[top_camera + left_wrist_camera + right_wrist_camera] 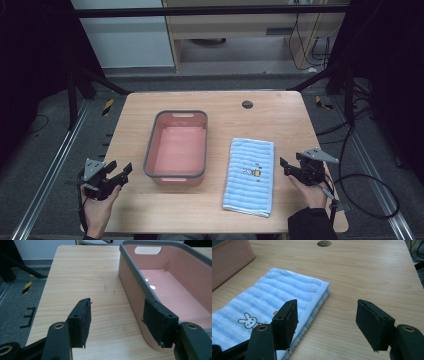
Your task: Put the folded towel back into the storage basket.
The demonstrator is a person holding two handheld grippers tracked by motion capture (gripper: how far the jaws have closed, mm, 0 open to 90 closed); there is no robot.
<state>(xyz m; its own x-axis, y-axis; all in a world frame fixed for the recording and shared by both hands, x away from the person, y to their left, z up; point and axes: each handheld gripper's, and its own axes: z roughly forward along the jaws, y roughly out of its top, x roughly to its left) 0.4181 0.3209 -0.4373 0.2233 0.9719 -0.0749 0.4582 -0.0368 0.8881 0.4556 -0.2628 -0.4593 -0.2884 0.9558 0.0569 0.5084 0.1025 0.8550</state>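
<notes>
Lying flat on table (280,107), folded blue towel (249,175) sits right of pink tub (176,149). Right gripper (295,170) just beside towel's right edge, jaws wide, empty. Left gripper (117,176) near tub, jaws wide, empty. Towel likely soft, light, floppy; pinch stacked edge (318,305), through all layers.

Wooden table (280,120) with pink basin (176,148) beside folded blue striped towel (249,176).
</notes>
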